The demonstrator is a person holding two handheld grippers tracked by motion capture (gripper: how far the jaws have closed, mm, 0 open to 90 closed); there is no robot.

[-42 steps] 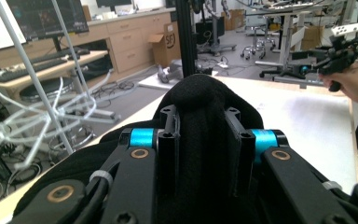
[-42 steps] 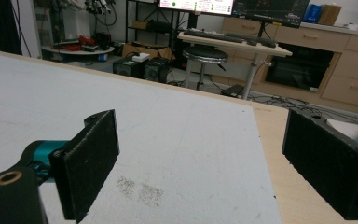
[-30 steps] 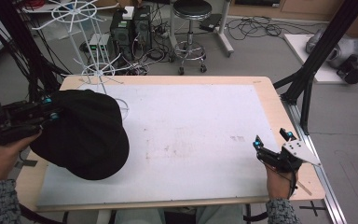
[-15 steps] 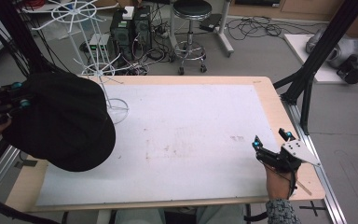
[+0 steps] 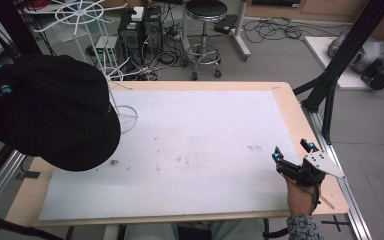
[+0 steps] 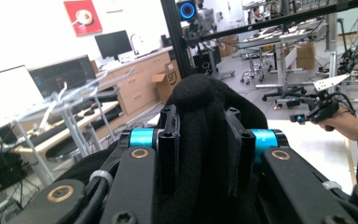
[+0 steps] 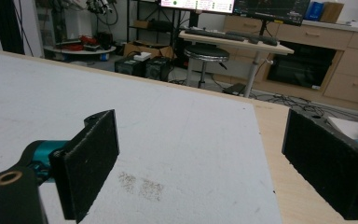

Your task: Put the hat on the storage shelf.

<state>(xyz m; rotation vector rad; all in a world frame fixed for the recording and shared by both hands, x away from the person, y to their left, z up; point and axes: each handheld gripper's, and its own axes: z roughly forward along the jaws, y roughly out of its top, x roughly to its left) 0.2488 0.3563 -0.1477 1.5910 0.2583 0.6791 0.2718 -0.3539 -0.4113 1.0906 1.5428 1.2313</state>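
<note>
A black fabric hat point(image 5: 55, 110) hangs in the air over the table's left edge, held by my left gripper point(image 5: 2, 79) from its left side. In the left gripper view the jaws of the left gripper point(image 6: 200, 135) are shut on a fold of the hat point(image 6: 200, 95). A white wire stand point(image 5: 87, 15) rises just behind the hat, its ring base point(image 5: 126, 118) on the mat. My right gripper point(image 5: 292, 150) rests low near the table's front right corner, open. In its own view the right gripper point(image 7: 200, 154) has nothing between its pads.
A white mat point(image 5: 200, 145) covers the wooden table point(image 5: 285, 100), with faint stains near the middle. A black frame post point(image 5: 340, 65) stands at the right edge. A stool point(image 5: 205, 30), computer towers and cables crowd the floor behind.
My left gripper has lifted the hat and carried it to the left, off the mat and partly past the table's left edge. The right gripper has stayed where it was.
</note>
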